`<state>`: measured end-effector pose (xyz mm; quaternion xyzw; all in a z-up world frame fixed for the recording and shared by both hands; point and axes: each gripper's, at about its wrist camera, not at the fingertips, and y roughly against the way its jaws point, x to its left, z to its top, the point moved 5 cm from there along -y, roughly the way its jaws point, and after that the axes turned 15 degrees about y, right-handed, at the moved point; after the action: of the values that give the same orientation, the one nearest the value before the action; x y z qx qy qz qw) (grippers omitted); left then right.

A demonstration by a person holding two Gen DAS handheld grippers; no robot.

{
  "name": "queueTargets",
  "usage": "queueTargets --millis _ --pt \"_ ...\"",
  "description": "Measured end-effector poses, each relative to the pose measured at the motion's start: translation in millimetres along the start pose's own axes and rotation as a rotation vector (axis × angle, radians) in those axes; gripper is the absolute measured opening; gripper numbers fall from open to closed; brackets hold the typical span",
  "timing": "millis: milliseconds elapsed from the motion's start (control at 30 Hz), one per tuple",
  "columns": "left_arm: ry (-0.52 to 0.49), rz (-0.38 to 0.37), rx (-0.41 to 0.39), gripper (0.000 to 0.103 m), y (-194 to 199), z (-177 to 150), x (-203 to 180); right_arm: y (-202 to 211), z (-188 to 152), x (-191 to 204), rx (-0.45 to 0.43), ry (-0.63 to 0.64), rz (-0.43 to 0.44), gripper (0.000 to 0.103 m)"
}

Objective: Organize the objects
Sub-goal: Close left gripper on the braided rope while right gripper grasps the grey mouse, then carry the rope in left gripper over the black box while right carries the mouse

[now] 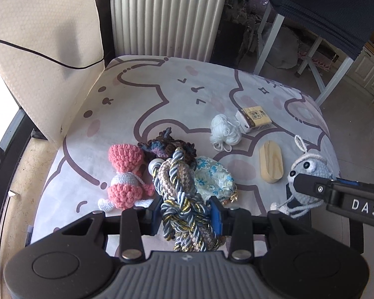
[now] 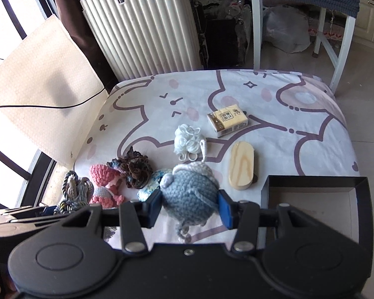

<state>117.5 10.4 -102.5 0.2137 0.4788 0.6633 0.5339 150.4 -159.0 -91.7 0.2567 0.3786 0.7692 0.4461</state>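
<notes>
Pinching a bundle of braided cord (image 1: 180, 199) between its blue pads, the left gripper (image 1: 185, 218) is seen closed on the middle of the bundle, which is raised above the near edge of the cushion (image 1: 142, 94); the cord is judged light, limp and a little slick, so a hold across its thick knotted middle is favoured over any loose end. The right gripper (image 2: 189, 205) is likewise pressed onto a grey-blue crocheted toy (image 2: 187, 189) — soft, squashy, very light — gripped across its round body, with its strings dangling below. A black box (image 2: 311, 199), open at the top, is seen just to the right of that toy and is judged the likely place for it. Just beyond the cord, a pink crocheted doll (image 1: 127, 177), a dark crocheted piece (image 1: 169, 144) and a flowered pouch (image 1: 213, 177) lie touching one another. Farther off lie a wooden block (image 1: 271, 163), a tangle of white yarn (image 1: 224, 129) and — farthest — a small tissue pack (image 1: 255, 118).
</notes>
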Motion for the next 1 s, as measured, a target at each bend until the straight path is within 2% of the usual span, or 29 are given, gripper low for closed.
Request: queueTargets --millis 267,567,1000 --pt "-0.027 -0.021 -0.025 0.04 16 -1 -5 16 -1 3 -0.031 0.028 -0.036 0.049" --pt "-0.059 -0.039 -0.028 0.04 16 -2 -24 26 -6 -16 -0.048 0.013 -0.071 0.049" --pt "-0.139 -0.102 0.03 0.04 -2 -26 -94 42 -32 -80 -0.024 -0.042 -0.145 0.049"
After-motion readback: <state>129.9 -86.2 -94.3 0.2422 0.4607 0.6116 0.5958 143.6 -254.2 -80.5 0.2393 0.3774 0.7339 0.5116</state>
